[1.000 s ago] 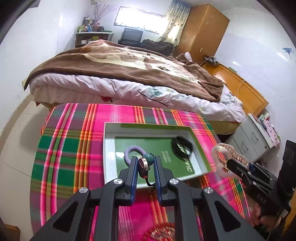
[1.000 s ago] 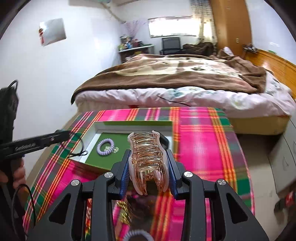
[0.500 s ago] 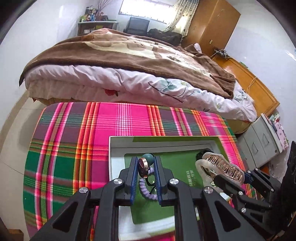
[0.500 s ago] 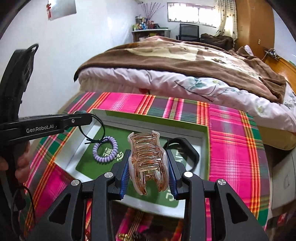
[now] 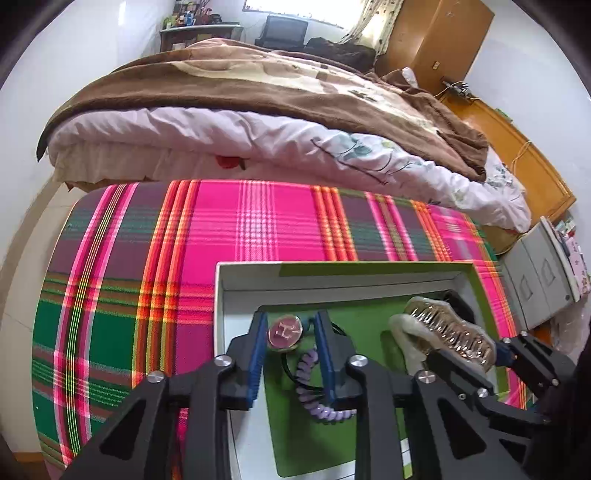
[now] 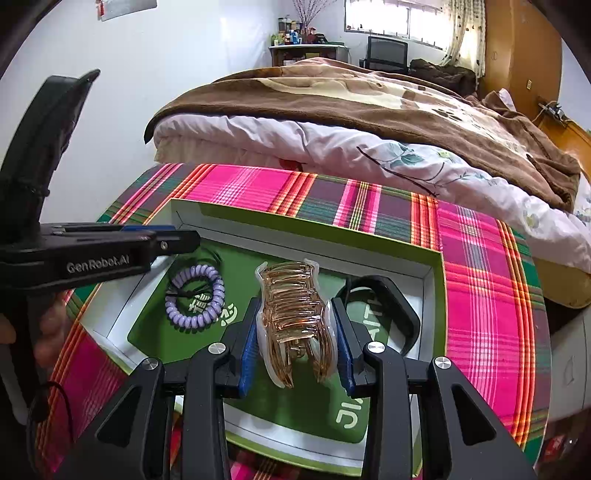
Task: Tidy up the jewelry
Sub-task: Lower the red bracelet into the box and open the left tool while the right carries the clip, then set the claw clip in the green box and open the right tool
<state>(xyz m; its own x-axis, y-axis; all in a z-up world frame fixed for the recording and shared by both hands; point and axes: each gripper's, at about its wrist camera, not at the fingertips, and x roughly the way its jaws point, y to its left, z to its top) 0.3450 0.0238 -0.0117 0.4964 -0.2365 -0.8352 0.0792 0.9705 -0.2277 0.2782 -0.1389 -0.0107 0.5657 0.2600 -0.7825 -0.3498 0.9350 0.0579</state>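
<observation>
Two grippers [image 5: 290,328] [image 6: 295,332] over green box [image 6: 439,273]

**Bright daylight, strong fisheye warp**

Daylight floods in from the overexposed curtained window [image 6: 395,16] on the far wall, its panes blown white. The glossy white wall [image 6: 155,92] carries soft glare. The pink-and-green plaid tablecloth [image 5: 236,229] is evenly lit and sharp. Straight edges bow outward, and dark vignetting fills the corners in both views.
</observation>
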